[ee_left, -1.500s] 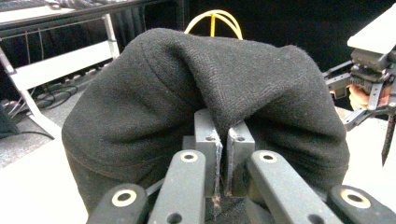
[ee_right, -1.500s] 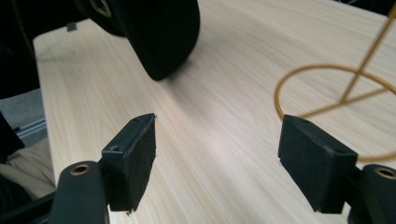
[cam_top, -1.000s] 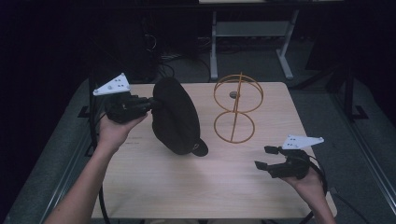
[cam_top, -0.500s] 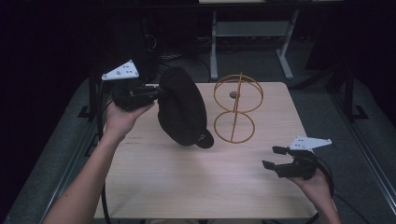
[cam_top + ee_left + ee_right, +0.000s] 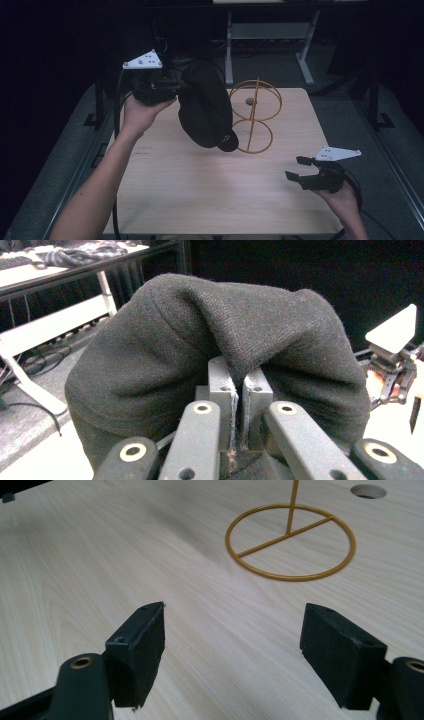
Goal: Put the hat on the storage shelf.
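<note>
Wooden table [image 5: 200, 200]: left gripper [image 5: 172, 85] clamps black cap [image 5: 205, 110] just left of gold wire stand [image 5: 255, 117]; right gripper [image 5: 297, 169] agape, farther away.

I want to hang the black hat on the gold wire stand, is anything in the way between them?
Nothing visible blocks it. The hat, held off the table by the left gripper, hangs just left of the stand. The right gripper sits open near the table's right front edge.
</note>
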Demonstrator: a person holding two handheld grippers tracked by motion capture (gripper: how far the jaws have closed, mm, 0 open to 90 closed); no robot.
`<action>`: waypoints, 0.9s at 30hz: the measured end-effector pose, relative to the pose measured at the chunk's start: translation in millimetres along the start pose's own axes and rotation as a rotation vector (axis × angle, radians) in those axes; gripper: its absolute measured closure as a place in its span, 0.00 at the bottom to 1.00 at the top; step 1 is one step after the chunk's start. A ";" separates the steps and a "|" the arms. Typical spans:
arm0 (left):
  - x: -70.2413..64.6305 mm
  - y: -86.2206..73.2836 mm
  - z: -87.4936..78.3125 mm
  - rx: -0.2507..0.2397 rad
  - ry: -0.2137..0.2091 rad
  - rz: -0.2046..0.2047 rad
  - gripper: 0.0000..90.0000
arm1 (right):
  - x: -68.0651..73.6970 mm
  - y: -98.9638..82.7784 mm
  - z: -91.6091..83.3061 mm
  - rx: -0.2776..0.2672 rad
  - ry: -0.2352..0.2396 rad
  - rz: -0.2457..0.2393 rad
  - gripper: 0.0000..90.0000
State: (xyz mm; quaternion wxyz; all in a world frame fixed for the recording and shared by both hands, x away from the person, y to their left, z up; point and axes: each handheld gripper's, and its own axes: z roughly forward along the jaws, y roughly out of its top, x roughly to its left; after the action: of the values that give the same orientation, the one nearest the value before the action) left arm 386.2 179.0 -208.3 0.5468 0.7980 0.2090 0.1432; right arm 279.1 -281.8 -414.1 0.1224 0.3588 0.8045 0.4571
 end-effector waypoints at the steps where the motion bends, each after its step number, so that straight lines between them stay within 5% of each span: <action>1: 0.1 1.7 1.0 0.001 0.000 0.000 0.96 | -0.4 0.0 -0.7 -0.004 -0.002 0.004 0.29; 27: -2.7 76.2 58.0 0.013 -0.059 0.060 0.96 | -8.1 -1.5 -13.1 -0.056 -0.044 0.027 0.29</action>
State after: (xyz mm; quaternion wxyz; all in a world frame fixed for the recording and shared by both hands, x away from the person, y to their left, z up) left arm 423.8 106.6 -158.1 0.5428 0.8115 0.1697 0.1345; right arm 277.2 -296.4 -409.1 0.1439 0.3763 0.7836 0.4729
